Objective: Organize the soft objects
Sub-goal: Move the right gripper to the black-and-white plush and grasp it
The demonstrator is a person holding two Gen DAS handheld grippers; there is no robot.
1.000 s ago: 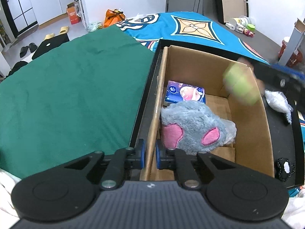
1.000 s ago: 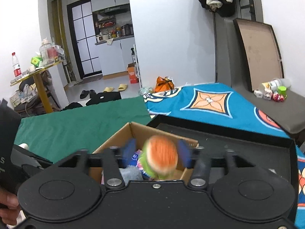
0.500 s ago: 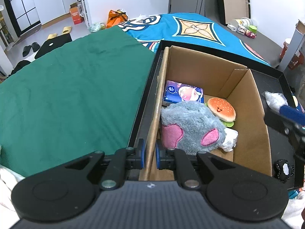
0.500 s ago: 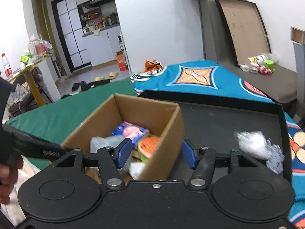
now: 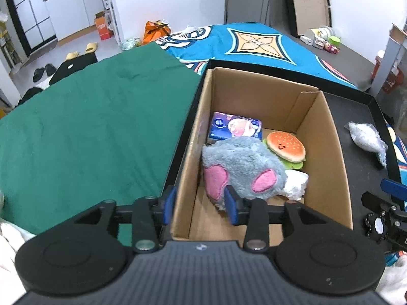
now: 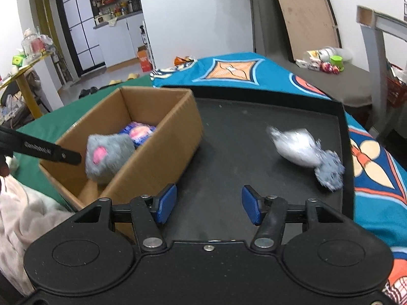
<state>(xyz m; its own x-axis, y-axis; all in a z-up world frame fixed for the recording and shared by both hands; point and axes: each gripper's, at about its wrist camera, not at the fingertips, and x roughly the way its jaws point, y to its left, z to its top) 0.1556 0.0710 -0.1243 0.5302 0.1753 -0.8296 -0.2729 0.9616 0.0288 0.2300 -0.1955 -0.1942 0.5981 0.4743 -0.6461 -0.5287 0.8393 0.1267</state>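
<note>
A black tray (image 6: 267, 117) bears an open cardboard box (image 5: 328, 152). In the box, ahead of the left gripper (image 5: 201, 204), lie a grey plush with pink patches (image 5: 241, 165), a burger plush (image 5: 286, 146) touching its far side, and a blue packet (image 5: 235, 128) beyond. The left jaws are opening and straddle the box's near wall without pressing it. A clear plastic bundle (image 6: 296, 147) lies on the tray, ahead and right of the right gripper (image 6: 208, 204), whose jaws stand moderately wide, with nothing between them.

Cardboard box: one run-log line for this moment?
cardboard box: burger plush inside | left gripper: opening, astride box wall | right gripper: open, empty | plastic bag: on tray
</note>
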